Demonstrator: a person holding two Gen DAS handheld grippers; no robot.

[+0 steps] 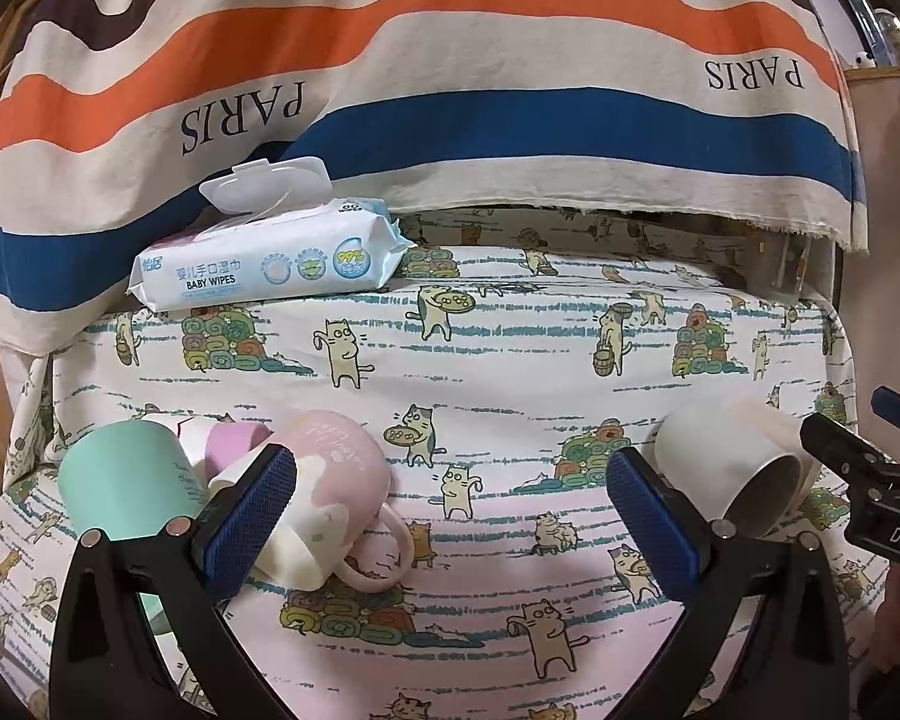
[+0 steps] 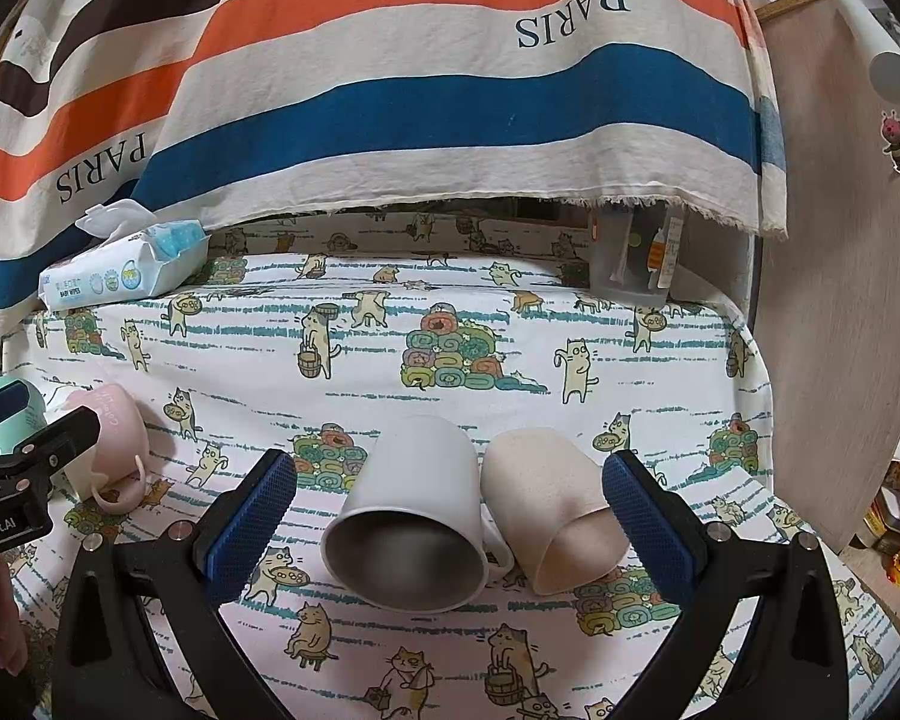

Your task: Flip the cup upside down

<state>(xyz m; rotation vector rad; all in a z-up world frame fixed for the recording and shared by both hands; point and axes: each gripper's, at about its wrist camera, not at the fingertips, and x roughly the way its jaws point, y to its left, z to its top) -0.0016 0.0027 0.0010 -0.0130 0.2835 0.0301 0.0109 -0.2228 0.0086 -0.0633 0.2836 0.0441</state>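
Several cups lie on their sides on the cat-print cloth [image 1: 486, 360]. In the left wrist view a pink mug [image 1: 336, 480] with a handle lies just behind my left finger, beside a mint cup [image 1: 126, 480] and a small purple cup [image 1: 234, 441]. My left gripper [image 1: 450, 516] is open and empty. In the right wrist view a white mug [image 2: 411, 516] lies with its mouth toward me, touching a beige cup [image 2: 555, 510]. Both lie between the fingers of my open right gripper [image 2: 450, 516]. The white mug also shows in the left wrist view [image 1: 738, 468].
A pack of baby wipes [image 1: 270, 258] with its lid open lies at the back left. A striped PARIS cloth [image 1: 450, 60] hangs behind the table. A clear plastic container [image 2: 636, 258] stands at the back right. A wooden board [image 2: 840, 270] rises on the right.
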